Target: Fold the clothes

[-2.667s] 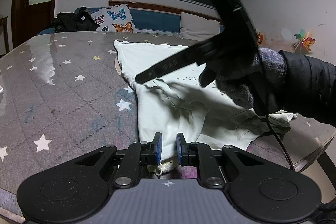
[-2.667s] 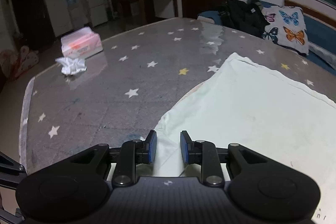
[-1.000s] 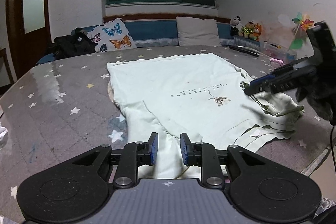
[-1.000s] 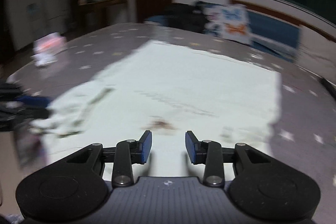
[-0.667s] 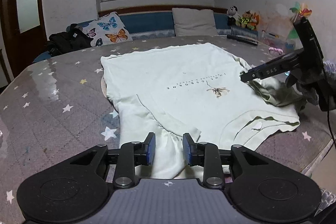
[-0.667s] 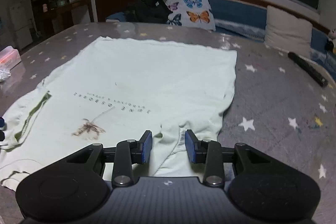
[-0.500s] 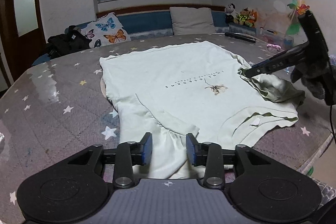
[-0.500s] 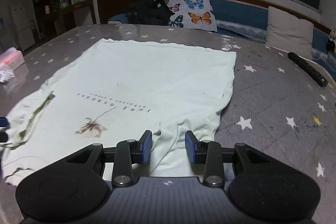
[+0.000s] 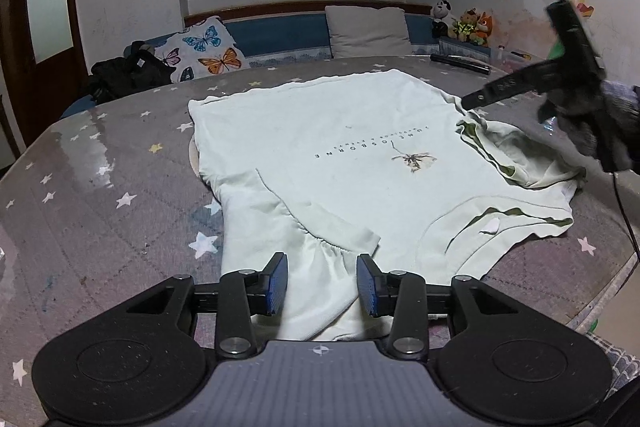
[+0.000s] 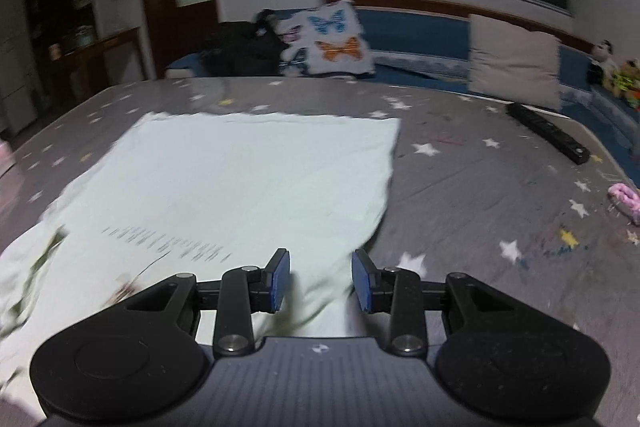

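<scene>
Sleeves first: both my tools, left tool and right tool, gape apart over the T-shirt; I should pinch seams squarely.

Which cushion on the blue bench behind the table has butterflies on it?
The white butterfly-print cushion beside the black bag; the plain beige cushion further right has no pattern.

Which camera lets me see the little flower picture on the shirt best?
The left wrist view. There the flower print is sharp and whole, below the row of letters on the pale T-shirt. In the right wrist view it is only a blurry smudge by the gripper's left finger.
</scene>
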A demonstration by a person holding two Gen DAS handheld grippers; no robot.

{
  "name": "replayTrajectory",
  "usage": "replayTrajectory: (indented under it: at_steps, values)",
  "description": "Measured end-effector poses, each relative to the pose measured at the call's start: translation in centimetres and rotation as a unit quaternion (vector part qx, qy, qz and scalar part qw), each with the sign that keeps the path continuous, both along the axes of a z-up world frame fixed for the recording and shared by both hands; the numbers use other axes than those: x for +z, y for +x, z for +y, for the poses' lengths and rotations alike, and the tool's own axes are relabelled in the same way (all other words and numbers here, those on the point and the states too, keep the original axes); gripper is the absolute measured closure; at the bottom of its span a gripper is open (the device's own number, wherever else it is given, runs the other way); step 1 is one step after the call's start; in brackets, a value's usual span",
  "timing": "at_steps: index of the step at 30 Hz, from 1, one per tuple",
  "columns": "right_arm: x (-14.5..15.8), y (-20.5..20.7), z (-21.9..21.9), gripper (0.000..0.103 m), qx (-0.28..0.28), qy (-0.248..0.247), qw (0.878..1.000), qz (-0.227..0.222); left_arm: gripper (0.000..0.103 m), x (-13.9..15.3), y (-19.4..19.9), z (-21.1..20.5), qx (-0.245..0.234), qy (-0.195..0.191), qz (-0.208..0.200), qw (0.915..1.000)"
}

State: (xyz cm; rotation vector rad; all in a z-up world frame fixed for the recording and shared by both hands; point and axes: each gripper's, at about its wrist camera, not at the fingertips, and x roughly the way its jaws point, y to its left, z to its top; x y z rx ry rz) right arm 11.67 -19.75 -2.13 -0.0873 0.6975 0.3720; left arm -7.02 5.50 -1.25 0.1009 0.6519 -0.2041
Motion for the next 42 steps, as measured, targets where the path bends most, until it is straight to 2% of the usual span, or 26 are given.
replayTrajectory:
  at_steps: [5,12,18,24,30,35,38,42]
  values:
    - [-1.9,2.8,0.0,0.07,-0.028,-0.03,0.999,0.019,0.062,-0.2,0.2,0.2,-0.001,0.0,0.004,1.0]
    - [-1.8,3.0,-2.4,0.069,-0.055,-0.027,0.998,0.018,0.062,-0.3,0.2,0.2,-0.004,0.004,0.004,1.0]
    - [-0.9,2.1,-3.1,0.069,-0.056,-0.029,0.998,0.004,0.062,0.3,-0.3,0.0,-0.006,0.013,-0.002,0.9999]
    - [1.3,-1.7,-3.5,0.069,0.002,-0.015,1.0,-0.002,0.06,1.2,-1.6,-0.2,-0.027,0.027,-0.009,0.9992]
    - [2.8,-7.8,-2.9,0.069,0.096,-0.024,0.995,-0.001,0.06,1.2,-3.0,-0.9,-0.059,0.042,-0.002,0.9974]
    - [1.8,-11.5,-1.7,0.069,0.156,-0.043,0.987,0.022,0.06,0.6,-3.5,-1.5,-0.085,0.062,0.011,0.9944]
    - [0.6,-12.5,-1.2,0.068,0.169,-0.061,0.983,0.038,0.06,0.3,-3.8,-1.5,-0.093,0.071,0.015,0.993]
    - [0.8,-13.7,-1.3,0.068,0.181,-0.062,0.981,0.04,0.06,0.3,-4.0,-1.2,-0.098,0.08,0.015,0.9919]
